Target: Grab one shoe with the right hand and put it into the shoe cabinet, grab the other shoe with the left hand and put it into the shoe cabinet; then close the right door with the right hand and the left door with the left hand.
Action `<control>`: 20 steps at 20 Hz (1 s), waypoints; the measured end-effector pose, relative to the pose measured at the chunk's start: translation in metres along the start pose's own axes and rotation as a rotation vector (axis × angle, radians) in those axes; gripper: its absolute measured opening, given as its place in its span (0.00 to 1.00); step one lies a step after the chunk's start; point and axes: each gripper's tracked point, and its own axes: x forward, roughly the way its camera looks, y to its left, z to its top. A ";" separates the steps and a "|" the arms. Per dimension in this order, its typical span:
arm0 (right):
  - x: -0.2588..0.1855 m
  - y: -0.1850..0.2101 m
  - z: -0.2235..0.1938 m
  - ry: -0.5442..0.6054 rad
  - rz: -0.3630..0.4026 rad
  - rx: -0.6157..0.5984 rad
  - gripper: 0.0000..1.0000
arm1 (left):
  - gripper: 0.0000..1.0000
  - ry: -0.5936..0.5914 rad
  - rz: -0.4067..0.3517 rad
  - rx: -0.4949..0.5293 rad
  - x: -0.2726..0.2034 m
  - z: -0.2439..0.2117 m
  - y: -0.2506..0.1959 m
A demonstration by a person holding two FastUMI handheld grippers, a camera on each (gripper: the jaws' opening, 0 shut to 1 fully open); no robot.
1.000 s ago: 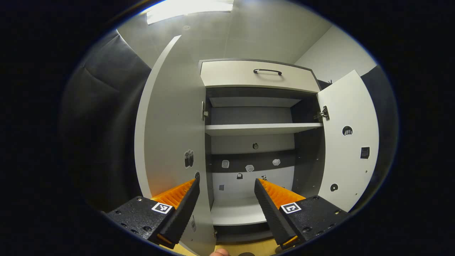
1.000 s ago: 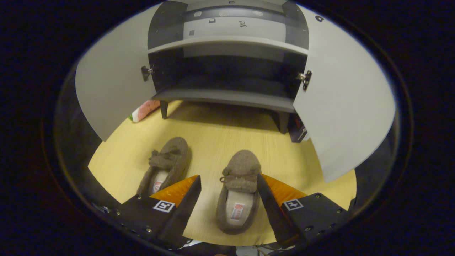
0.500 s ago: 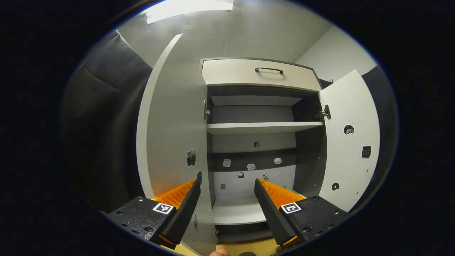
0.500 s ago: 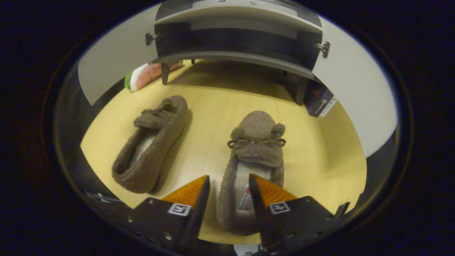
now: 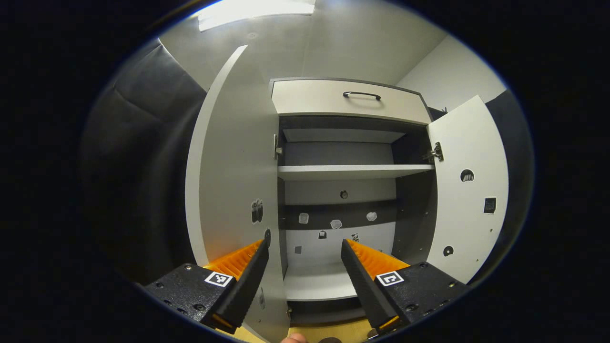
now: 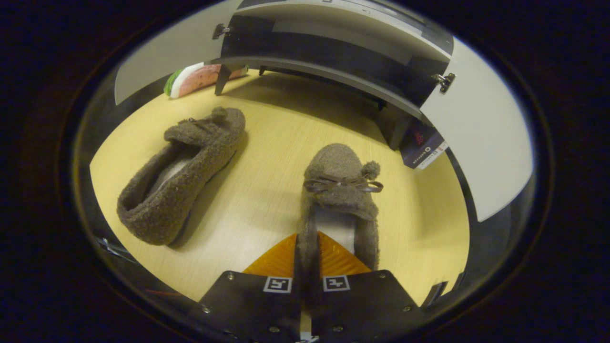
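Pinching the side wall of the right shoe (image 6: 340,190) near its heel, the right gripper (image 6: 307,247) has its fingers drawn tight together with the fuzzy collar sandwiched between them. That shoe sits on the floor (image 6: 267,157) in front of the cabinet (image 6: 333,52), toe towards it; the left shoe (image 6: 178,176) lies apart to its left, tipped on its side. Both look like soft, light fleece slippers, so the wall will likely crumple and the toe sag when lifted; a hold on the collar by the heel, as here, should do, though the fabric may slip from a thin pinch. The other, lying on its side, probably wants gripping across its upper rim.

Seen from the left gripper (image 5: 305,267), its jaws stand wide apart on nothing, pointing at the open cabinet with the left door (image 5: 233,181) and right door (image 5: 469,190) swung out and the shelf (image 5: 352,171) bare.

Hidden: the gripped shoe's heel, behind the fingers, and how deep the pinch goes. The cabinet's bottom shelf is in shadow. Two objects by the cabinet legs are cut off and unclear
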 end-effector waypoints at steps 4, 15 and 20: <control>-0.014 0.000 0.011 -0.031 0.042 0.054 0.10 | 0.94 -0.002 -0.003 0.003 0.000 0.001 0.000; -0.122 -0.054 0.178 -0.405 0.029 0.120 0.05 | 0.94 -0.018 -0.014 0.000 0.001 0.003 -0.002; -0.129 -0.060 0.199 -0.440 0.041 0.156 0.05 | 0.94 -0.022 -0.016 -0.005 0.001 0.001 -0.002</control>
